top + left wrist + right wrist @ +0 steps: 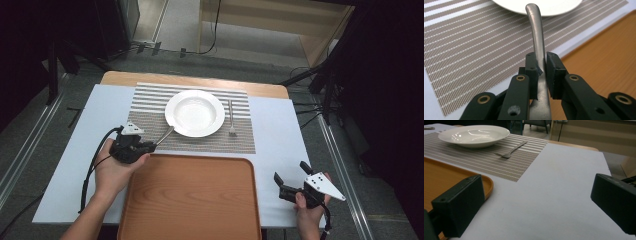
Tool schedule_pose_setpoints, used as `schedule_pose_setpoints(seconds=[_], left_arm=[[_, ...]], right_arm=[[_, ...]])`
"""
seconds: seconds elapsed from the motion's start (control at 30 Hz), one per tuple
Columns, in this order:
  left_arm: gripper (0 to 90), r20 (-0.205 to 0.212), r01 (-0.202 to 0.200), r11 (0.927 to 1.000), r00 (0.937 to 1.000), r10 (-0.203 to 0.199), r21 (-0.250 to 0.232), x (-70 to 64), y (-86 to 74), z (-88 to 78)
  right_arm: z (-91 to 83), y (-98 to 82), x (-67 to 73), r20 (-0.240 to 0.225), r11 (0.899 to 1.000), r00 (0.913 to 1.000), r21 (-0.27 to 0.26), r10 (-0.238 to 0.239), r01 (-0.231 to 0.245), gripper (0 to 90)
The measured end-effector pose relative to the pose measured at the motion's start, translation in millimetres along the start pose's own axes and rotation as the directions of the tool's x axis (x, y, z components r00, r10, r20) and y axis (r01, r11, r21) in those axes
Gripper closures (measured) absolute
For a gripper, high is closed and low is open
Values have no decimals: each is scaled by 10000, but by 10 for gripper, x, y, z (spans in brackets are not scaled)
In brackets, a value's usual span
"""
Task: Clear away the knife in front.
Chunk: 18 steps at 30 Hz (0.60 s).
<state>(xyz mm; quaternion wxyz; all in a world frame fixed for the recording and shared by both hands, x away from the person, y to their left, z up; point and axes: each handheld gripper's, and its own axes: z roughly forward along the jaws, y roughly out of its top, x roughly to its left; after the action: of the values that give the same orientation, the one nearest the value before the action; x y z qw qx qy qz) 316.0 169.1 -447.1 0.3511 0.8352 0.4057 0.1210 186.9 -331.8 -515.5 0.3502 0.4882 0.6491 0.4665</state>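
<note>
Spoon handle [537, 37] is sitting clamped in the left gripper [152, 145], and the far end of the utensil is reaching toward the near-left rim of the white plate [172, 107], its head tucked against or under that rim, so I cannot tell which utensil it really is. It is hovering low over the striped placemat [145, 107], just beyond the far-left corner of the wooden tray [190, 200].

Judging by the look of it, this is thin brushed metal: stiff, light, and slick on its polished faces. A flat handle like this is wanting a squeeze across its narrow edges, well back from the head, and that is just where the pads [532, 72] are biting in the left gripper view. The jaws are standing nearly closed, with the strip of steel pinched between them. A slip or a twist is the risk if the grip is loosening, since the metal is offering little friction.

Over on the other side, the right gripper [292, 176] is resting near the right edge of the table [280, 130], jaws spread wide and holding nothing. A fork [231, 120] is lying on the mat just right of the plate, untouched.
</note>
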Motion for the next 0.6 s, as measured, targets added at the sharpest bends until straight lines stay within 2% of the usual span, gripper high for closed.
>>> schedule_pose_setpoints(seconds=[0.13,0.6], left_arm=[[783,34,-139,9999,9999,139,-76,-102,-84,-32],[782,402,75,9999,9992,-69,-141,-370,-430,-85]], right_arm=[[0,0,0,-6,10000,10000,4,-21,21,0],[-2,-1,2,-15,10000,10000,10,-45,45,0]])
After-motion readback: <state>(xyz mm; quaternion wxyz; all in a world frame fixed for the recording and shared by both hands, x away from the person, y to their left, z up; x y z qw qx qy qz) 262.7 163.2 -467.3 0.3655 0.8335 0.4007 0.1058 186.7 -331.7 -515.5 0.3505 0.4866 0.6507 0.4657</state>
